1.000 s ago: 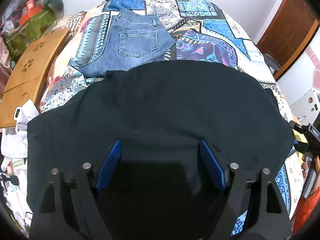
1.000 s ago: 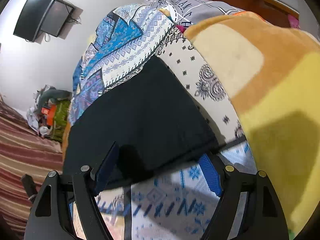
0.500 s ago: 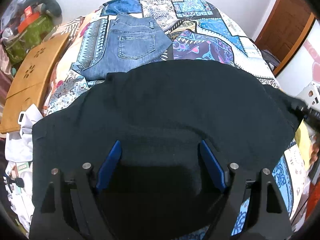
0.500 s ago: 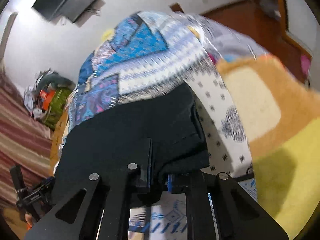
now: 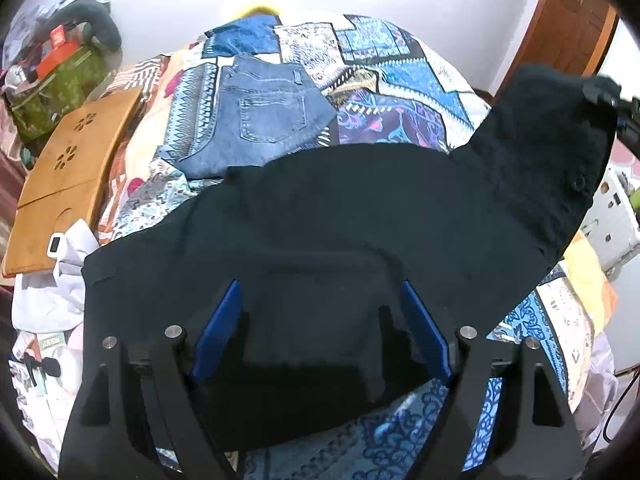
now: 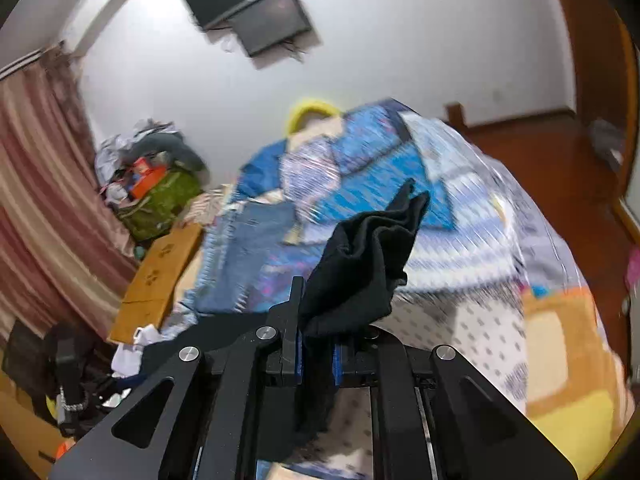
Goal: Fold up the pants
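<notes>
Right wrist view shows the right gripper (image 6: 316, 360) clamped on the black pants (image 5: 320, 232) end, so carry it across level while the left gripper (image 5: 320, 332), jaws spread wide and empty, steadies the middle.

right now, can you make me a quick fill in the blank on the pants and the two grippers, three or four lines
1. The right gripper is shut on a bunched end of the ____ pants.
2. The left gripper hovers over those pants with its jaws ____.
3. The end of the pants pinched by the right gripper is ____ off the bed, while the rest lies flat.
4. Farther up the bed lies a folded pair of blue ____.

Missing words: black; open; lifted; jeans
</notes>
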A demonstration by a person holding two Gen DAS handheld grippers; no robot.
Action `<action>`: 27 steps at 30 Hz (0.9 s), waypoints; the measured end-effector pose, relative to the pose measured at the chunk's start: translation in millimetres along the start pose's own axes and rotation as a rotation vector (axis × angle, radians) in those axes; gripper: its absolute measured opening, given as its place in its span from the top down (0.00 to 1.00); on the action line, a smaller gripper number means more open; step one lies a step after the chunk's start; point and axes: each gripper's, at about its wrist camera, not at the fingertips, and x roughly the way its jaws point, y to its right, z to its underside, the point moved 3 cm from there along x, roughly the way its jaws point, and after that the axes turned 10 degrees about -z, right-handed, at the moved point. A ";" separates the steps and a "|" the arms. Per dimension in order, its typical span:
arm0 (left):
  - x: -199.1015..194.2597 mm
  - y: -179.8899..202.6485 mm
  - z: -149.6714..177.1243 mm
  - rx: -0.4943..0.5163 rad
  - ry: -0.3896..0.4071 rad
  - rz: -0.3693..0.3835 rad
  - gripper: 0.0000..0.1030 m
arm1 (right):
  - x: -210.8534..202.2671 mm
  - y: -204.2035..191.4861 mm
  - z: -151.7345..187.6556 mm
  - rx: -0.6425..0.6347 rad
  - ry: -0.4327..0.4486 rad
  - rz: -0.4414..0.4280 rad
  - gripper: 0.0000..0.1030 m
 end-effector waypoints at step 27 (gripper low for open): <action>-16.4 -75.3 41.4 -0.137 -0.012 -0.071 0.22 | 177.6 -129.9 149.1 -0.243 -0.564 -0.199 0.86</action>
